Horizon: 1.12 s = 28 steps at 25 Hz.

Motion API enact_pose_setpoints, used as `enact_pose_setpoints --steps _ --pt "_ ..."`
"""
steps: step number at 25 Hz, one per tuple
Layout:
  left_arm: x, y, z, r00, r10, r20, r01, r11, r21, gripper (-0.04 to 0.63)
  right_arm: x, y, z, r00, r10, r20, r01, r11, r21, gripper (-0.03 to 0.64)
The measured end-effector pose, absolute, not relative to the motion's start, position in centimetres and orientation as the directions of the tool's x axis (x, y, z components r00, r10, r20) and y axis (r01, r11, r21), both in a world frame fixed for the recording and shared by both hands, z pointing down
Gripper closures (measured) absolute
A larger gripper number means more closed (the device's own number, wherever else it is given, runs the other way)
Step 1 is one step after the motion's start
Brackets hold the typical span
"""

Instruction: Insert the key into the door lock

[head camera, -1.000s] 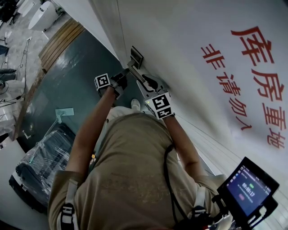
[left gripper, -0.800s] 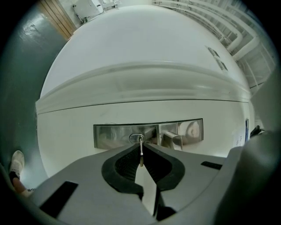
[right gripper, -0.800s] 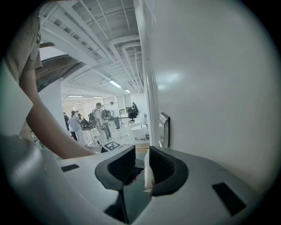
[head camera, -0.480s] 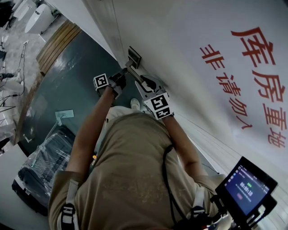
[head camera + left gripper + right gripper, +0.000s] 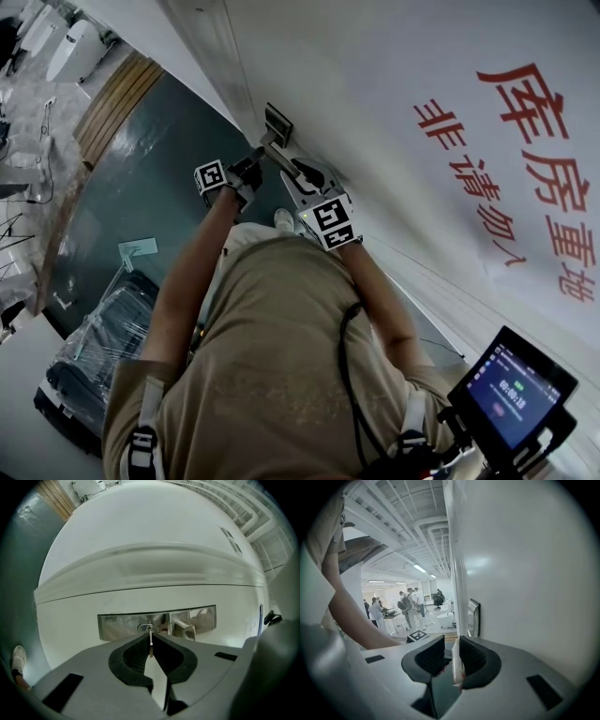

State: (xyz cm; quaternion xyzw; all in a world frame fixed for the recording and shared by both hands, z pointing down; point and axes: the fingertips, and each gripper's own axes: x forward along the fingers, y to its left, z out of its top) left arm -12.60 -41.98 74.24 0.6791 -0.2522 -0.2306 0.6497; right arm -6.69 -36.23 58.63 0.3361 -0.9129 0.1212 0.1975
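Note:
My left gripper [image 5: 150, 645] is shut on a small metal key [image 5: 150, 639], held edge-up and pointing level at the door. The key's tip sits at the keyhole [image 5: 146, 628] in the silver lock plate [image 5: 122, 624]. The lever handle [image 5: 185, 630] juts out just right of it. In the head view the left gripper [image 5: 255, 161] is at the plate [image 5: 278, 122], and my right gripper [image 5: 305, 174] is at the outer end of the handle [image 5: 281, 153]. In the right gripper view a pale narrow bar [image 5: 456, 665], seemingly that handle's end, lies between the jaws of the right gripper [image 5: 452, 660] against the right-hand pad.
The white door [image 5: 394, 216] carries red characters [image 5: 525, 141]. Dark green floor [image 5: 141, 178] lies to the left, with a plastic-wrapped suitcase [image 5: 94, 356] on it. A screen [image 5: 516, 394] hangs at my right hip. Several people [image 5: 405, 604] stand far off past the door's edge.
Both grippers stay where they were at the lock and the handle. Only the head view has shifted a little.

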Motion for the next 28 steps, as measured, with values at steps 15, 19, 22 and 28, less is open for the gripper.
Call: enact_pose_setpoints --steps 15,19,22,28 --pt "-12.61 -42.46 74.31 0.790 -0.612 0.036 -0.082 -0.048 0.995 0.560 -6.27 -37.04 58.82 -0.678 -0.594 0.434 -0.686 0.723 -0.082 0.512" --pt "-12.46 -42.36 74.29 0.765 -0.643 0.025 -0.063 -0.036 0.997 0.560 -6.29 -37.08 58.73 -0.681 -0.593 0.429 -0.684 0.724 -0.086 0.512" --pt "-12.48 -42.41 74.37 0.760 -0.649 0.024 -0.061 -0.036 0.997 0.560 -6.32 -37.02 58.87 -0.685 -0.586 0.434 -0.678 0.730 -0.083 0.512" --pt "-12.32 -42.54 74.27 0.777 -0.627 0.045 -0.096 -0.047 0.994 0.560 -6.25 -37.11 58.93 -0.686 -0.577 0.443 -0.671 0.737 -0.079 0.512"
